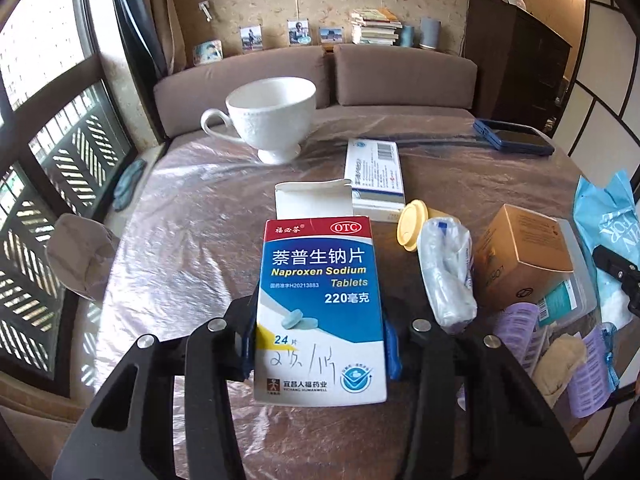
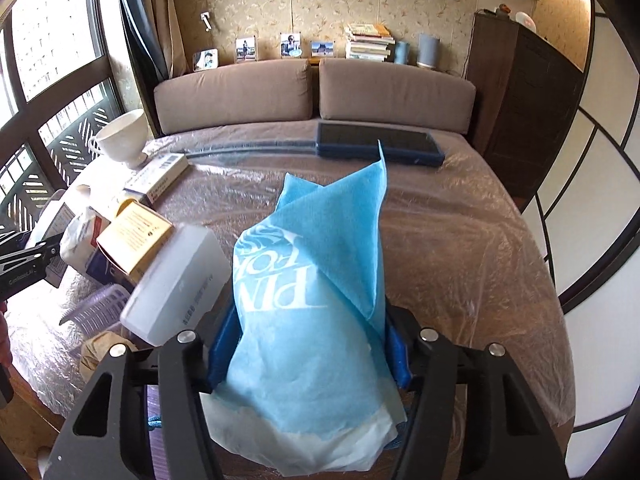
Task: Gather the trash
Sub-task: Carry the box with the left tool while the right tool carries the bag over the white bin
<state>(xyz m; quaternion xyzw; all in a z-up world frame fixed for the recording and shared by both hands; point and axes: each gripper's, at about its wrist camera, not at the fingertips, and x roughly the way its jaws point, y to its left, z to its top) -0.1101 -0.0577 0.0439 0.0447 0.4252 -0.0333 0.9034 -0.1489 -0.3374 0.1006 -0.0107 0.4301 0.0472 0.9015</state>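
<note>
Tabletop (image 1: 192,216): left tongs (image 1: 320,344) clamp tablet box (image 1: 320,308); right tongs (image 2: 308,348), blue wrapper (image 2: 312,300).

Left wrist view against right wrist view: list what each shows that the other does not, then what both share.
Left only: the left gripper shut on the Naproxen Sodium tablet box, with a yellow lid behind it.
Right only: the right gripper clamping the blue printed bag.
Both: the white teacup, the brown carton, the dark blue case.

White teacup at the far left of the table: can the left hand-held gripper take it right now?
Probably not yet: the left hand-held gripper is shut on the blue-and-white Naproxen tablet box. The white teacup stands clear beyond it, with nothing between.
</note>
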